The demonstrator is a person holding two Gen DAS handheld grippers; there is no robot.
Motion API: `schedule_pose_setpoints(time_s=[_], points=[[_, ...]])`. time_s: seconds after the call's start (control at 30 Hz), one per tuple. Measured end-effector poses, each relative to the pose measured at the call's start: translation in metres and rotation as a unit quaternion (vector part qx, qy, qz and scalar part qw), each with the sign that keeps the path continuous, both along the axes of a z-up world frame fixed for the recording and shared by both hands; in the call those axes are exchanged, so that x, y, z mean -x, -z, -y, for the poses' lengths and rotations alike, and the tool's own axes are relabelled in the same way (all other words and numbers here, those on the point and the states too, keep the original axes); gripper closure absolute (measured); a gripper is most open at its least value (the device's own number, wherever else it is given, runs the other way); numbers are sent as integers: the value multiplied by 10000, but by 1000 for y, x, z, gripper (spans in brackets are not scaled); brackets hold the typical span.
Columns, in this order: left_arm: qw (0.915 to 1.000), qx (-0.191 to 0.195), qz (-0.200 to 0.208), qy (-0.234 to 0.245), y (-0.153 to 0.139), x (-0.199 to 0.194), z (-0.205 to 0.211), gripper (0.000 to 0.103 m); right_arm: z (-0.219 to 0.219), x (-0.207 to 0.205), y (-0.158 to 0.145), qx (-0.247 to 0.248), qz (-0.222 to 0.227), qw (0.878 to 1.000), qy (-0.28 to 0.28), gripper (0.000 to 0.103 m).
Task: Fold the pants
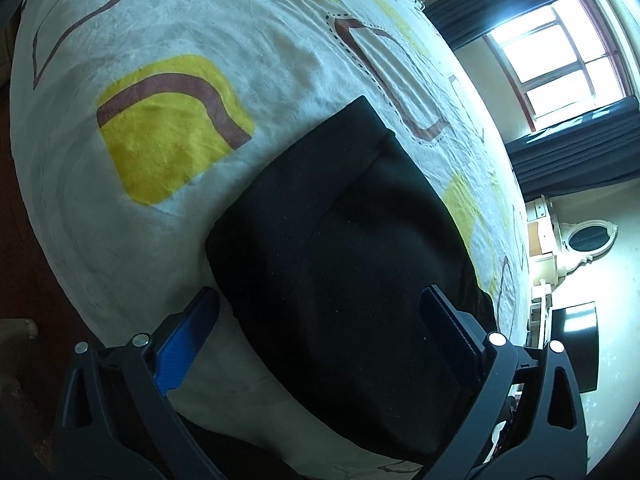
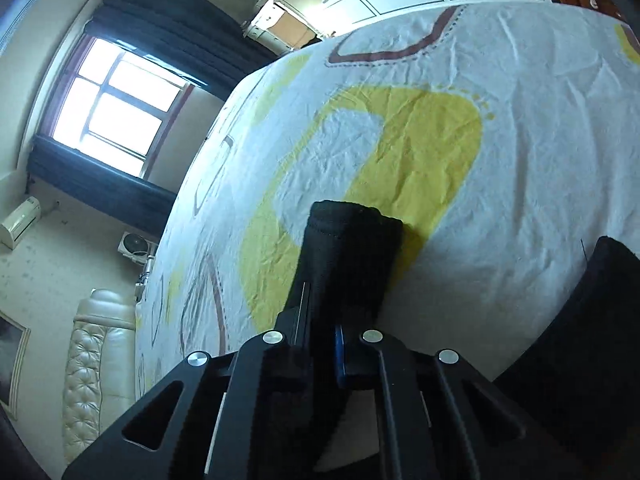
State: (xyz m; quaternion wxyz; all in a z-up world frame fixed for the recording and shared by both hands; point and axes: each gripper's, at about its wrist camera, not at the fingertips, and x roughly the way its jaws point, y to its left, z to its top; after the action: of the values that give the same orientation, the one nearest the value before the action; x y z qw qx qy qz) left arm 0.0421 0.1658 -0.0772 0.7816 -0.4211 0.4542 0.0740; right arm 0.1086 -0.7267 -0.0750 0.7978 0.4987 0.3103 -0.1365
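Black pants (image 1: 332, 240) lie in a folded stack on the bed sheet (image 1: 180, 40), close to the near edge in the left wrist view. My left gripper (image 1: 320, 294) hovers over the stack's near part, wide open, with its blue pads (image 1: 192, 332) on either side and not pressing the cloth. In the right wrist view my right gripper (image 2: 320, 324) is shut on a doubled end of the black pants (image 2: 352, 248), which sticks out forward past the fingertips above the sheet. More black cloth (image 2: 592, 320) fills the right side of that view.
The bed sheet (image 2: 500, 140) is white with yellow and brown shapes. A cream padded headboard (image 2: 96, 360), a small fan (image 2: 136, 246), a window (image 2: 116, 108) with dark curtains and a dresser with an oval mirror (image 1: 588, 238) stand around the bed.
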Motion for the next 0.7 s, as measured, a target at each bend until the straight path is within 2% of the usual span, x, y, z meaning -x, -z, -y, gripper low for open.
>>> schedule_pose_setpoints(time_s=[0.13,0.23,0.3,0.37,0.53,0.6,0.7], points=[[9997,-218,82,38,-9,3,6,3,-8,32,-48,522,409,9977,-134,96],[9994,-261,226,81,-19,7,12,3,-2,84,-77,749,710,9947,-2,96],[9985,-404,349,129,-28,11,19,3,6,127,-80,806,741,9938,213,96],[9973,-437,486,329,-35,13,30,3,17,153,-59,643,487,9962,344,96],[9913,-494,789,934,-50,19,70,3,32,188,25,-195,-213,9974,665,96],[9879,-366,882,1221,-53,23,91,3,32,192,37,-324,-127,9969,705,96],[9805,115,940,1722,-51,27,128,3,31,194,39,-394,-51,9967,703,96]])
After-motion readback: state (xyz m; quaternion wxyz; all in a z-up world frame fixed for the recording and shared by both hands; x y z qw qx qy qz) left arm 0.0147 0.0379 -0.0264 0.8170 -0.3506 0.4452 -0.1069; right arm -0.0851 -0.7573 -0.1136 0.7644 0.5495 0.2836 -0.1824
